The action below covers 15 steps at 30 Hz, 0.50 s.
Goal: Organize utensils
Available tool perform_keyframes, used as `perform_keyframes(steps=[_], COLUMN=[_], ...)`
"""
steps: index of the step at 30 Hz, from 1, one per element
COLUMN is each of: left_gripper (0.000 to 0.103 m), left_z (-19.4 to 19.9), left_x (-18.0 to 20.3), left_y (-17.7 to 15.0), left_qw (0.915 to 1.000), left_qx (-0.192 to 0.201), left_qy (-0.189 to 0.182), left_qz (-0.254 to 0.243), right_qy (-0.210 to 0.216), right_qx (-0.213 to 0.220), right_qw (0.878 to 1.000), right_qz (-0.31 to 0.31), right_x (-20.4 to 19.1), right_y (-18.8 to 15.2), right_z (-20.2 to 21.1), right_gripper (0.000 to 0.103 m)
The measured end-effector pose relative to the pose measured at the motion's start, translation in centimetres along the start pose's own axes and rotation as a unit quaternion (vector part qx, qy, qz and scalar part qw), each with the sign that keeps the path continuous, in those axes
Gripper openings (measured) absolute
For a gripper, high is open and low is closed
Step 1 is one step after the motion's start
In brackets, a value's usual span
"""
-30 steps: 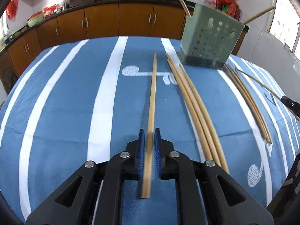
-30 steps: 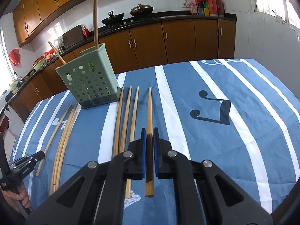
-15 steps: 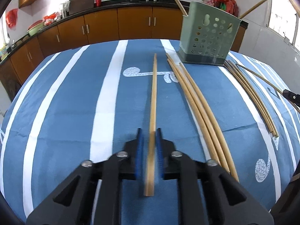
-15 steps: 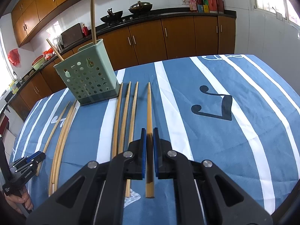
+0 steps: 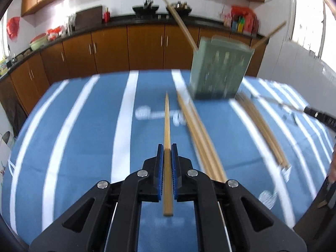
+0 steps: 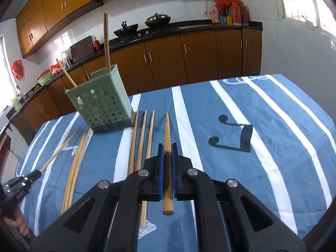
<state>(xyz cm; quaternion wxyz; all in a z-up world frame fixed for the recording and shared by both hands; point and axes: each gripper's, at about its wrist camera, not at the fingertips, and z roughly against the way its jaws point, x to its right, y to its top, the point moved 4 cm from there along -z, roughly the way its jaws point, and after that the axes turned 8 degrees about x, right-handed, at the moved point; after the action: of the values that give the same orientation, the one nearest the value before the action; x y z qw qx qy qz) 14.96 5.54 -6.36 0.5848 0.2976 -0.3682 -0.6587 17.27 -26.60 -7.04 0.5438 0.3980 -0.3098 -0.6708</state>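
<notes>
1. L gripper (image 5: 167, 153): jaws closed w/ a chopstick (image 5: 167, 126) clamped between blue pads, pointing fwd.
2. R gripper (image 6: 167, 152): same, pads pinching its own chopstick (image 6: 167, 138), tip raised.

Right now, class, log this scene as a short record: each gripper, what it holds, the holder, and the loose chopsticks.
left gripper: shut on a chopstick, tip pointing forward over the table
right gripper: shut on a second chopstick
holder: green perforated basket, upright on the blue striped cloth, two chopsticks already standing in it
loose chopsticks, right of holder: three lying side by side
loose chopsticks, left of holder: a small bundle, exact count unclear
left view: blurred
</notes>
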Motion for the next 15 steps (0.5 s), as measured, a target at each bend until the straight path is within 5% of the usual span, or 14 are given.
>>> perform_keyframes(steps=[15], left_gripper=[0.007], left_z=[3.9], left_x=[-0.3], left_y=[6.0], left_qw=[0.9944], left_qx=[0.100], left_qy=[0.009], left_qz=[0.033], right_qy=[0.017], right_qx=[0.063], right_qw=[0.998], right_qz=[-0.011], right_x=[0.1], right_y=[3.3], right_z=[2.6], right_gripper=[0.008])
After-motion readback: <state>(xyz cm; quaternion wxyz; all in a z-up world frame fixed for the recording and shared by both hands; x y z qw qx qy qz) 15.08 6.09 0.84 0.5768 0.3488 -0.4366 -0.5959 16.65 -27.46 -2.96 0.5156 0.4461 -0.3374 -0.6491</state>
